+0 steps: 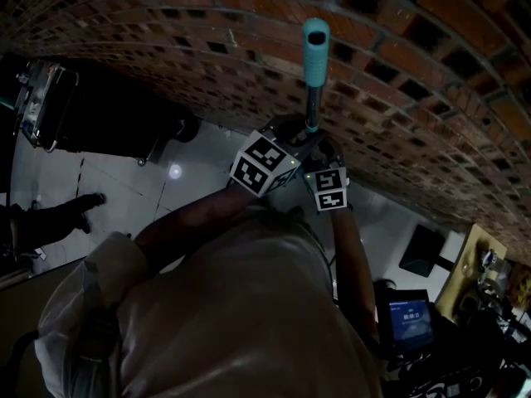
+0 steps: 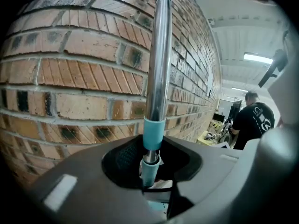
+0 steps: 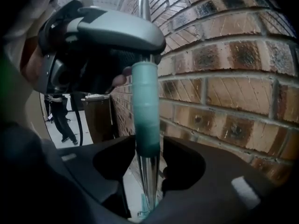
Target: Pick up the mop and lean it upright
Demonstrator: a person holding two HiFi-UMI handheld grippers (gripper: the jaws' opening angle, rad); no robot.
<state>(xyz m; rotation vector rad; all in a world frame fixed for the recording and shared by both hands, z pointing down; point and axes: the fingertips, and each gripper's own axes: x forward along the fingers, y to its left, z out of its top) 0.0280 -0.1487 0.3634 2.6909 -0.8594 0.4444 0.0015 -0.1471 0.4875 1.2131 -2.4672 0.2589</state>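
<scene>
The mop handle stands upright close to the brick wall, its teal grip at the top. My left gripper is shut on the handle; in the left gripper view the steel pole and a teal collar sit clamped between the jaws of my left gripper. My right gripper is beside it. In the right gripper view the teal grip and pole pass between the open jaws of my right gripper, with gaps on both sides. The mop head is hidden.
The brick wall is right behind the handle. A person in a dark shirt stands down the corridor, another person's legs show by a brown cabinet. A lit screen and clutter lie at lower right, a cart at left.
</scene>
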